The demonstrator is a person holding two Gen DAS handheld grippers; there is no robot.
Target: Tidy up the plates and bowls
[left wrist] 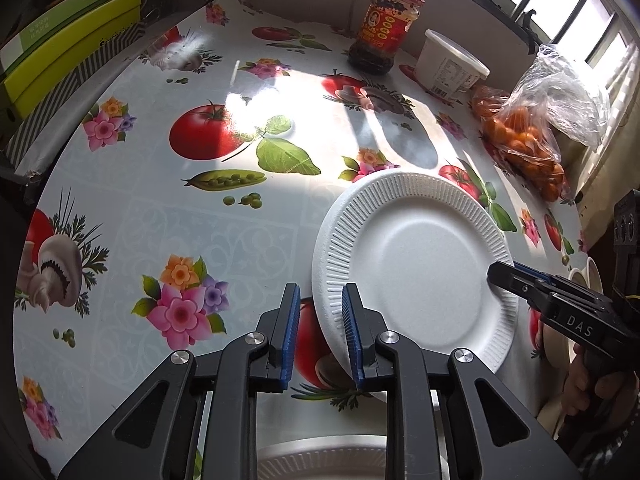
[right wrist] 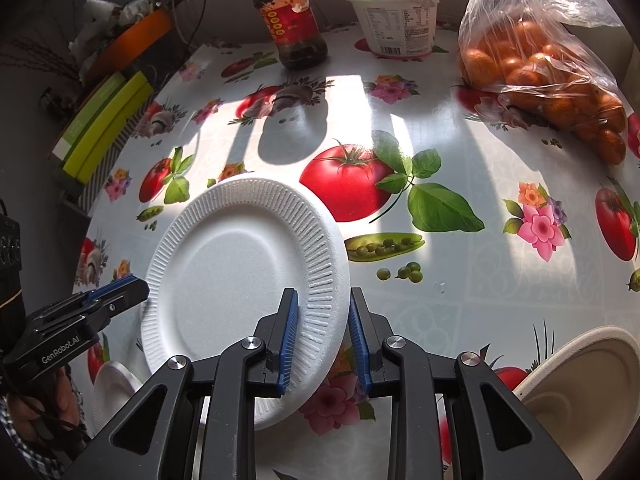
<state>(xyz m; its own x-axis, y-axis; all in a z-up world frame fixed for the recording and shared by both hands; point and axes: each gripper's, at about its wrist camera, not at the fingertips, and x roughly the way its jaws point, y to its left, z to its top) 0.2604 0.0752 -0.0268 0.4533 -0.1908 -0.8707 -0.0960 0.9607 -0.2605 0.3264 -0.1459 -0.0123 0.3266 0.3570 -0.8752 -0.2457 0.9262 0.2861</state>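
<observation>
A white foam plate [left wrist: 416, 264] with a ribbed rim is held between both grippers over the flowered tablecloth [left wrist: 192, 216]. My left gripper [left wrist: 321, 288] straddles its left rim with narrow jaws; from the right wrist view this gripper [right wrist: 136, 286] meets the plate [right wrist: 236, 276] at its left edge. My right gripper [right wrist: 323, 294] is shut on the right rim, pads against the foam, and shows in the left wrist view as a right gripper [left wrist: 500, 274] biting the rim. A second white plate [left wrist: 320, 460] lies below the left gripper. A beige bowl [right wrist: 580, 380] sits at the lower right.
At the far edge stand a red-labelled sauce jar [right wrist: 296, 20], a white lidded tub [right wrist: 396, 20] and a plastic bag of oranges [right wrist: 540, 68]. Yellow-green boxes [left wrist: 72, 52] lie off the table's left side. A person's hand [left wrist: 592, 392] grips the right handle.
</observation>
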